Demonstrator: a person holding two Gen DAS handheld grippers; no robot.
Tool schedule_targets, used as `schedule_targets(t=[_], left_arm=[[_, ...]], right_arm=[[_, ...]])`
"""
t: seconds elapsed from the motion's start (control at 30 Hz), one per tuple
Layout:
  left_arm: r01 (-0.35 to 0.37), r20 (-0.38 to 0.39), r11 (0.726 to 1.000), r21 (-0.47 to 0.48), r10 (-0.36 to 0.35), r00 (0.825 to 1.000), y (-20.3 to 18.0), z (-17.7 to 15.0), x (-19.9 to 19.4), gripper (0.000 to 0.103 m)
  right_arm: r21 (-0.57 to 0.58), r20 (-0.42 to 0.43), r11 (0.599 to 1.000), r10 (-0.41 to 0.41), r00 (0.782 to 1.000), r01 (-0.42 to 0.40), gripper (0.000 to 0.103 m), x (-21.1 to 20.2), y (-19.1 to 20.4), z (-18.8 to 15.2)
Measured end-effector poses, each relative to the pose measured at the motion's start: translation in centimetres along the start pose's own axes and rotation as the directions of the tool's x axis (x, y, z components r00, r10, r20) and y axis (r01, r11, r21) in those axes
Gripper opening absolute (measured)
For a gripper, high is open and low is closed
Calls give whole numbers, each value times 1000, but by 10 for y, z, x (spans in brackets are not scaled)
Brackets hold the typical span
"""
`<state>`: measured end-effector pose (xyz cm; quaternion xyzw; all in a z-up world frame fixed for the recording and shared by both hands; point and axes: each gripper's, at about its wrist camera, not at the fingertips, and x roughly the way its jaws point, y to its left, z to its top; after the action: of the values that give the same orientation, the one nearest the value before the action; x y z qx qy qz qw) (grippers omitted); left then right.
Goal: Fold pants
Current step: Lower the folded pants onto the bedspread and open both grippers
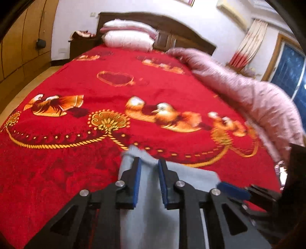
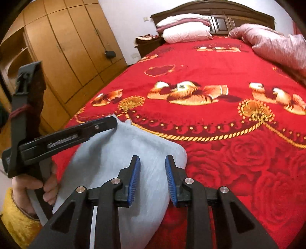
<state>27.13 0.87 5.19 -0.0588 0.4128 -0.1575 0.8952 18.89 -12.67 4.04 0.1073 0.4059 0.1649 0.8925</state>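
Where the red bedspread runs toward the foot of the bed, the light blue pants lie bunched near its edge, a rounded fold of cloth pointing up the bed. From the right wrist view, the right gripper hangs over this cloth with its blue-padded jaws set apart and nothing between them. The left gripper shows there from the side, its tip touching the far upper corner of the pants; a hand in a yellow fuzzy sleeve grips its handle.

From the left wrist view, the left gripper has a narrow gap between its pads, and blue cloth runs along that gap and beyond the tips. Whether the pads actually pinch the fabric I cannot tell (the frame is blurred and the cloth may simply lie beneath). One blue pad of the right gripper reaches in at the right, at the cloth's edge.

Farther up the bed sit stacked white pillows against the dark headboard, a pink quilt heaped along one side, and a wooden wardrobe by the wall.
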Motion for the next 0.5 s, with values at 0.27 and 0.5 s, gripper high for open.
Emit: schedule_targets(t=[0.27, 0.5], left_arm=[[-10, -84, 999, -37, 7, 996, 24, -4, 25, 10], [-6, -68, 1000, 16, 7, 998, 7, -15, -30, 33]], right_arm=[[-29, 22, 999, -39, 999, 40, 28, 8, 7, -2], [-4, 0, 1000, -15, 1000, 15, 28, -27, 14, -4]])
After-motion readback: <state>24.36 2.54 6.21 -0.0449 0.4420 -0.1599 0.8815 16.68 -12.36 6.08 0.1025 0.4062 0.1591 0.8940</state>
